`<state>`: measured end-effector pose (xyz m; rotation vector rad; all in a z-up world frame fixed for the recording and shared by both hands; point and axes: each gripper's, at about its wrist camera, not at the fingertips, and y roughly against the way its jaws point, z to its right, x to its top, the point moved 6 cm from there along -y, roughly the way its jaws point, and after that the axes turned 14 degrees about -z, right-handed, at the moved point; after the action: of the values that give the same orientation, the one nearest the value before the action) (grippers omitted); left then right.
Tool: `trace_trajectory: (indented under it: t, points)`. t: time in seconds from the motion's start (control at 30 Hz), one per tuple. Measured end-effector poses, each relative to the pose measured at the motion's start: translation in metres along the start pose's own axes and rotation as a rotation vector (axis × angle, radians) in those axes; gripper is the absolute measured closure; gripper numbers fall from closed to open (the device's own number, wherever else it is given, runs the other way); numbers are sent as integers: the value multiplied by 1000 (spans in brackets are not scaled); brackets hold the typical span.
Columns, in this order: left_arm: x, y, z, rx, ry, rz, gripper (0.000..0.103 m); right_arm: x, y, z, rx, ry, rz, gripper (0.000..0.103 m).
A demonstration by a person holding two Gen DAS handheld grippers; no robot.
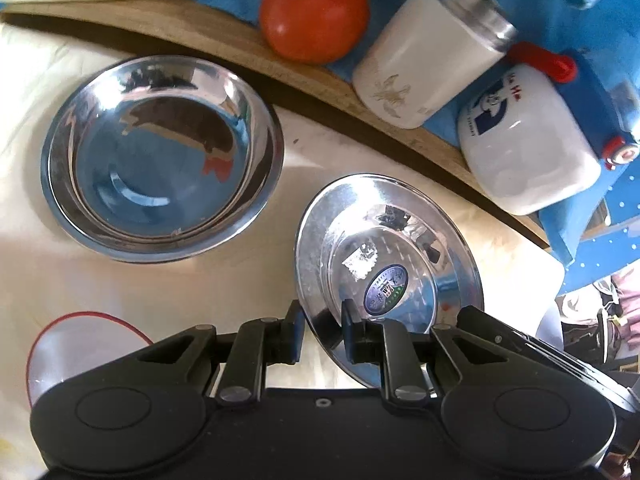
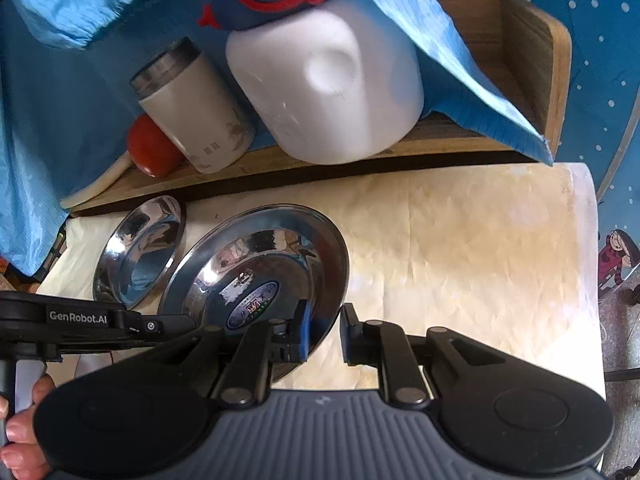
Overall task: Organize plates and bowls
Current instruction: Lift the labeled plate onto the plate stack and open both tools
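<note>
tomato [image 1: 314,14] | white tumbler [image 1: 430,50] (lying tilted) | white jug [image 1: 528,148] | wooden shelf [image 1: 224,38]

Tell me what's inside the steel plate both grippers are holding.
Inside the steel plate sits only a round blue label sticker, with reflections around it. The left gripper and right gripper pinch opposite rims, and their fingers cover those edges.

The plate [image 1: 384,248] and the bowl [image 1: 160,156] are shiny metal, like mirrors. The table cover [image 2: 460,240] at middle right looks like creased paper. The shelf [image 2: 520,52] is brown wood. The jug [image 2: 324,84] is smooth white plastic. The blue cloth [image 2: 60,92] looks soft.
</note>
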<state>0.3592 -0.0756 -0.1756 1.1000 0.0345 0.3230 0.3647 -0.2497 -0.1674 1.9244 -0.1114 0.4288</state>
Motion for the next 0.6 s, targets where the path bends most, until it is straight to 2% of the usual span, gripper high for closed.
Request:
trace_trajectory:
  t: [0.37, 0.6]
  points:
    - [-5, 32, -10, -18, -35, 49, 82, -4, 23, -22, 5, 29, 52, 86]
    - [-1, 58, -32, -3, -15, 95, 82, 8, 18, -58, 32, 75, 61, 86]
